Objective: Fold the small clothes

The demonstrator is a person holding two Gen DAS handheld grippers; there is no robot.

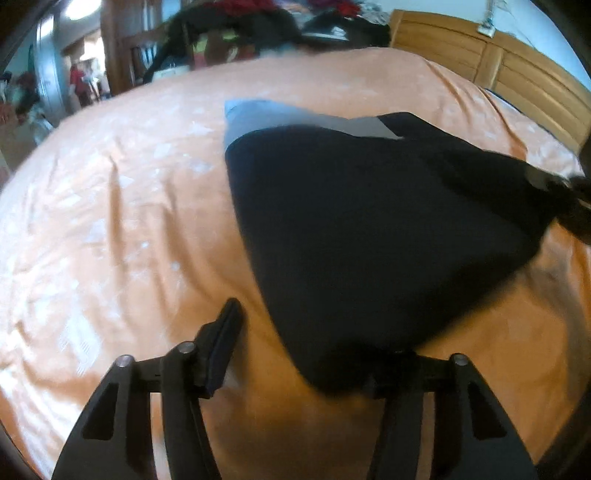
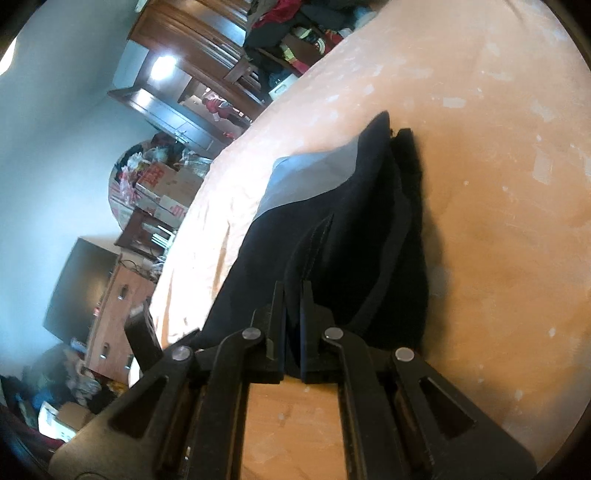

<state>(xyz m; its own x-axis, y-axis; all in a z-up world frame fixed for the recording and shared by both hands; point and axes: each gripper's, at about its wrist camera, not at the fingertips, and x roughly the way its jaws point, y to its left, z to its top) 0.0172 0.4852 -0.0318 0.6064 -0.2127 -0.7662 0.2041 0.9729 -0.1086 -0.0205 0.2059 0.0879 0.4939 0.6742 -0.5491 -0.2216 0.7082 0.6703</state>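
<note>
dark garment [image 1: 369, 229] on orange bedspread [image 1: 110, 221], grey waistband [image 1: 295, 118] at far end

An orange bedspread [image 1: 122, 206] with pale patches covers the bed in front of me, lightly wrinkled. A wooden headboard [image 1: 517, 70] runs along its far right edge. Past the far end of the bed sits a heap of dark and red clothes [image 1: 258, 14]. My right view shows a dark wooden wardrobe [image 2: 195, 48] against the pale blue wall [image 2: 55, 129], cardboard boxes [image 2: 166, 188] with red print stacked beside the bed, a black screen [image 2: 81, 291] by the wall, and a light wooden cabinet [image 2: 118, 317] just beside it. More clutter [image 2: 66, 398] lies on the floor below the cabinet.
</note>
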